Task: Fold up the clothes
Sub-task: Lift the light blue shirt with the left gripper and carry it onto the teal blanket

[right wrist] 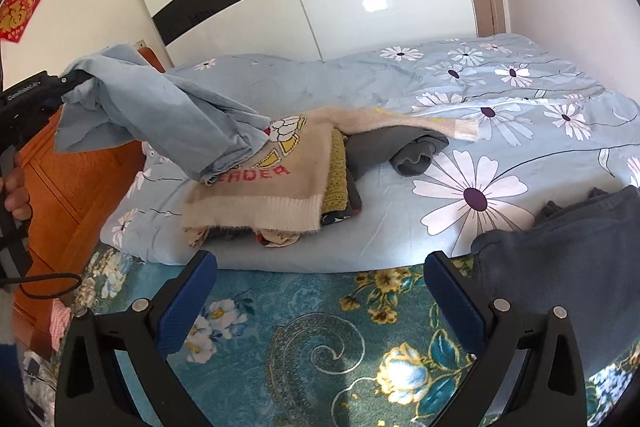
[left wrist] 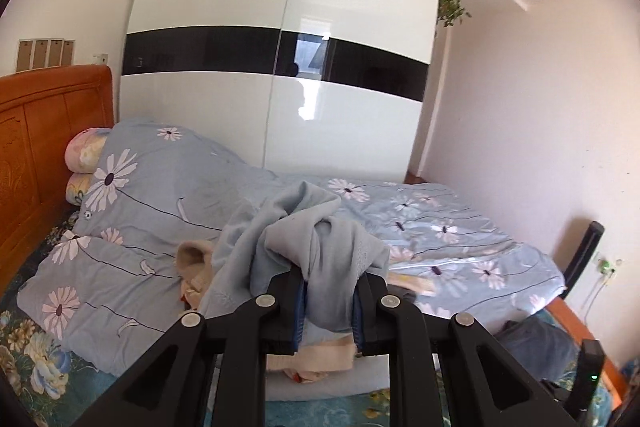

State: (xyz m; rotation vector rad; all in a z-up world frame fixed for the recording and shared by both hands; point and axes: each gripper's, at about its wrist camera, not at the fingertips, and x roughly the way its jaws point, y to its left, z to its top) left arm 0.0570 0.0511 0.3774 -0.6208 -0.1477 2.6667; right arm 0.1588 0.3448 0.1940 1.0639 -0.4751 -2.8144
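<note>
My left gripper (left wrist: 329,301) is shut on a light blue garment (left wrist: 320,239) and holds it up above the bed. In the right wrist view the same garment (right wrist: 160,119) hangs from the left gripper (right wrist: 70,81) at the far left, its lower end resting on a beige sweater (right wrist: 280,183) with red letters. That sweater tops a pile with a green knit (right wrist: 338,183) and a grey garment (right wrist: 384,147). My right gripper (right wrist: 320,291) is open and empty, low over the teal floral sheet, in front of the pile.
A blue daisy-print duvet (right wrist: 500,99) covers the bed. A dark blue-grey garment (right wrist: 568,267) lies at the right edge. The orange wooden headboard (left wrist: 40,131) and pillows (left wrist: 86,151) are left. A white and black wardrobe (left wrist: 280,47) stands behind the bed.
</note>
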